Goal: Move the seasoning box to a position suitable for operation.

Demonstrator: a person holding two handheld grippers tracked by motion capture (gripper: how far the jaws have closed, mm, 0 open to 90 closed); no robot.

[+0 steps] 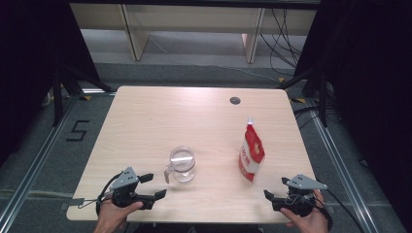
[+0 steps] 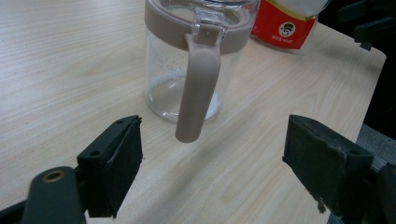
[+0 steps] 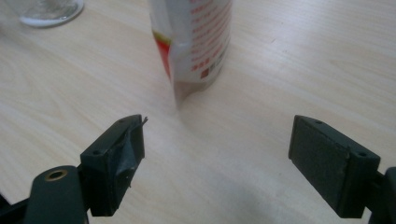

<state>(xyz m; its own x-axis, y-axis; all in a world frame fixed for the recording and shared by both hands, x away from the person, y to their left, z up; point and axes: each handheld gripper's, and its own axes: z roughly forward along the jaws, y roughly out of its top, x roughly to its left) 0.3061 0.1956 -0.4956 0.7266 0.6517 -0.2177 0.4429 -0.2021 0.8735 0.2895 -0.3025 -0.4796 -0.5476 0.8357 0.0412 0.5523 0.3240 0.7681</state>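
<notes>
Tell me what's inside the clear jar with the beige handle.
The jar holds a thin white layer at its bottom; the rest looks empty. Its beige handle covers a strip of the inside.

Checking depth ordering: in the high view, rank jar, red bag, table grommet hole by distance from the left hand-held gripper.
From the left hand-held gripper:
1. Jar, just ahead to its right.
2. Red bag, standing further right.
3. Grommet hole, near the table's far edge.

My light wood table (image 1: pixel 145 116) sits on grey floor (image 1: pixel 43 145), black curtains (image 1: pixel 29 48) either side, cables (image 1: pixel 284 29) trailing behind.
</notes>
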